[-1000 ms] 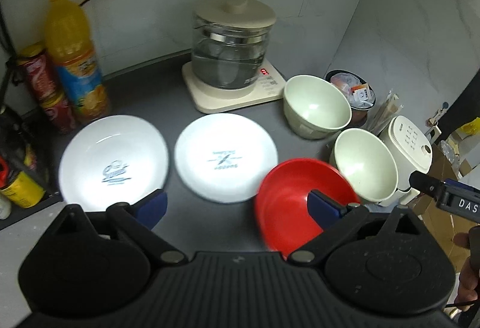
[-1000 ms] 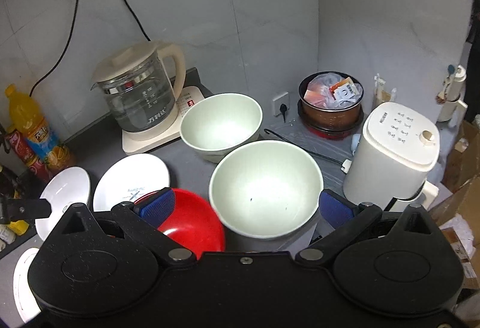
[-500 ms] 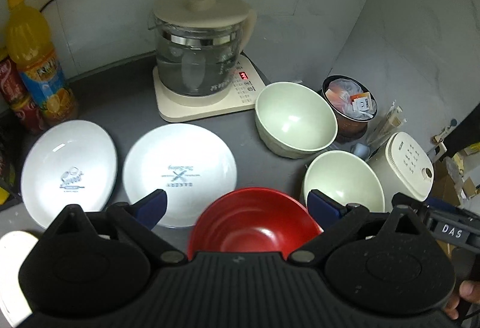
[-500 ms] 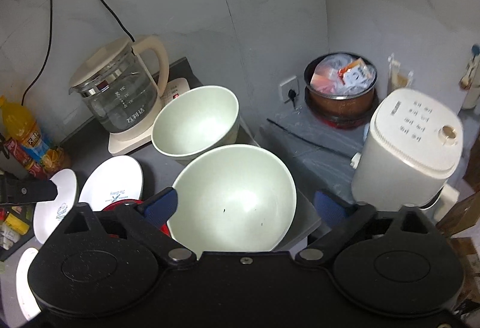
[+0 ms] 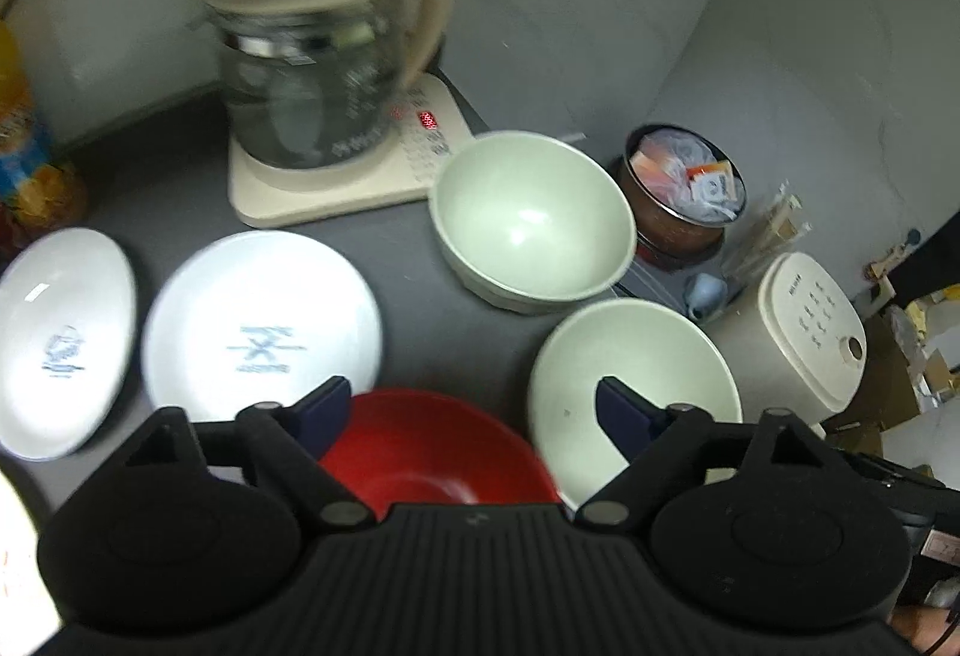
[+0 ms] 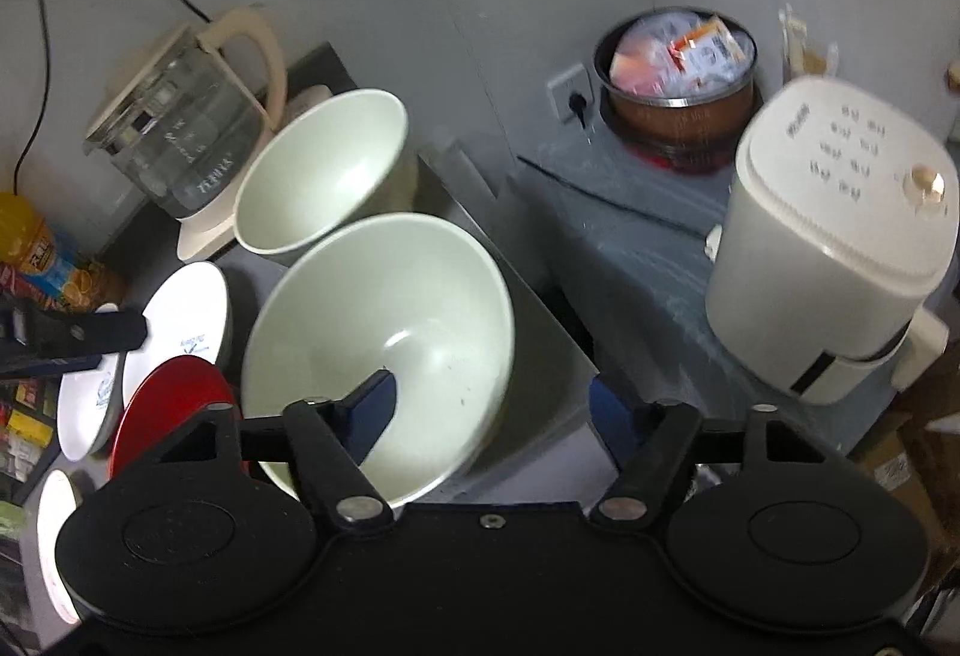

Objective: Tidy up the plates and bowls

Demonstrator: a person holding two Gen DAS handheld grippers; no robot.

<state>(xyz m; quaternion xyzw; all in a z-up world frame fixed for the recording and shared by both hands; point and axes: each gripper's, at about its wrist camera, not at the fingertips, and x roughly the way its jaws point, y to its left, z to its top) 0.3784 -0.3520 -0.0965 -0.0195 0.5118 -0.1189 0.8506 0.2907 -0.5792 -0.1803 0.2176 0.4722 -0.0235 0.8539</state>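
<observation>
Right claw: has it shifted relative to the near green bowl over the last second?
Yes. The right claw has moved forward and down over the near green bowl: its left finger now overlaps the bowl's inside, its right finger is outside the rim. The kettle stays behind.

A glossy red bowl (image 5: 441, 446) sits upright at 6 o'clock in the left wrist view, its near edge hidden. At its 3 o'clock stands a pale green bowl (image 5: 636, 368), rim up and just beside it. A second pale green bowl (image 5: 531, 218) rests at 12 o'clock from that one, close by. Two white plates lie flat: one with a blue printed mark (image 5: 261, 326) at the red bowl's 10 o'clock, another (image 5: 60, 341) at its 9 o'clock.
</observation>
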